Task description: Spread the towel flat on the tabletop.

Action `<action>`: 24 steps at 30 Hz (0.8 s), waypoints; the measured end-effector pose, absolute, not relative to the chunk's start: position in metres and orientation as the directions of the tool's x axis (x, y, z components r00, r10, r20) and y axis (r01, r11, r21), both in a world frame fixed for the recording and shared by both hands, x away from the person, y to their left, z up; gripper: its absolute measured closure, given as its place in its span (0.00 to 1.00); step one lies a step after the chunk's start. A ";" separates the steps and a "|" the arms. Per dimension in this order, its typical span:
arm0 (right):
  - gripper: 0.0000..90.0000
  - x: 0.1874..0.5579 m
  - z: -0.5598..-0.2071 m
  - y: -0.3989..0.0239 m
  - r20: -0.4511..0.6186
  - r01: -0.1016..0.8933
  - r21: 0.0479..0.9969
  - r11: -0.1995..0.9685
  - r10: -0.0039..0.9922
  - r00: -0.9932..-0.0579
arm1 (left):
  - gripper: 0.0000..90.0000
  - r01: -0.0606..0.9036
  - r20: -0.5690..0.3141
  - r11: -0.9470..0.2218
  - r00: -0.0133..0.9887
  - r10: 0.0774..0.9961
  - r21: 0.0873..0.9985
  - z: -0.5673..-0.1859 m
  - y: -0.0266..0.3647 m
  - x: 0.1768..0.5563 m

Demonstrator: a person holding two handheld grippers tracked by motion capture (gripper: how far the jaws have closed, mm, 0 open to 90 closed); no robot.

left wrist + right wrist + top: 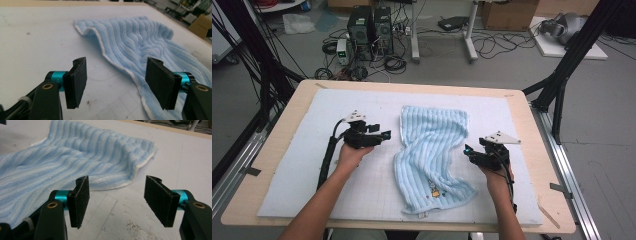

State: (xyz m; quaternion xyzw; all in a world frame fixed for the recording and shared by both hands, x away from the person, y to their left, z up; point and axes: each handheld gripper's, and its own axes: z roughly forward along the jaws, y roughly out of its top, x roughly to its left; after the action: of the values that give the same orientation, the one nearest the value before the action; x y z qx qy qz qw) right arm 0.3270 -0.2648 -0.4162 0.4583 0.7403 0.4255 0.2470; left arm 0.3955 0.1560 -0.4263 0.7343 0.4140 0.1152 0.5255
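Observation:
A light blue striped towel (432, 152) lies rumpled in the middle of the white mat (312, 190), a small printed figure near its front edge. My left gripper (384, 134) hovers just left of the towel's left edge, jaws apart and nothing between them. In the left gripper view the towel (140, 45) spreads ahead and to the right of the left gripper (117, 85). My right gripper (467, 149) sits at the towel's right edge, also open and empty. From the right gripper view the towel (75, 157) lies ahead and to the left of the right gripper (117, 202).
The mat covers a wooden table (537, 150). Beyond the far edge, the floor holds computer towers (369, 27), tangled cables and a cardboard box (507, 15). Black frame legs (567, 70) stand to the right of the table.

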 end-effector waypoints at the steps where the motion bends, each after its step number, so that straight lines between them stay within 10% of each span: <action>1: 0.40 0.327 -0.416 -0.264 0.024 0.469 0.856 0.219 0.888 -0.458 | 0.37 0.477 -0.244 -0.128 0.641 0.728 0.870 -0.426 0.149 0.398; 12: 0.40 0.327 -0.418 -0.264 0.017 0.472 0.850 0.232 0.885 -0.466 | 0.42 0.498 -0.134 -0.327 0.686 0.715 0.803 -0.439 0.083 0.419; 17: 0.40 0.326 -0.420 -0.263 0.017 0.473 0.849 0.236 0.882 -0.471 | 0.61 0.469 0.004 -0.445 0.685 0.729 0.763 -0.446 0.067 0.421; 18: 0.39 0.326 -0.420 -0.263 0.018 0.474 0.848 0.238 0.881 -0.473 | 0.87 0.440 0.047 -0.470 0.690 0.722 0.765 -0.445 0.066 0.420; 19: 0.39 0.326 -0.420 -0.263 0.019 0.477 0.846 0.240 0.880 -0.475 | 0.92 0.440 0.047 -0.470 0.690 0.722 0.765 -0.445 0.066 0.420; 24: 0.39 0.326 -0.421 -0.263 0.022 0.478 0.845 0.239 0.878 -0.477 | 0.95 0.468 0.024 -0.427 0.651 0.759 0.774 -0.443 0.085 0.429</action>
State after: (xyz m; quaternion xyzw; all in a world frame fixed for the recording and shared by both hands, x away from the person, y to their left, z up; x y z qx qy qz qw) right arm 0.3258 -0.2631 -0.4208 0.4522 0.7501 0.4195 0.2385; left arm 0.4287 0.0849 -0.4427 0.8232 0.3727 0.1888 0.3845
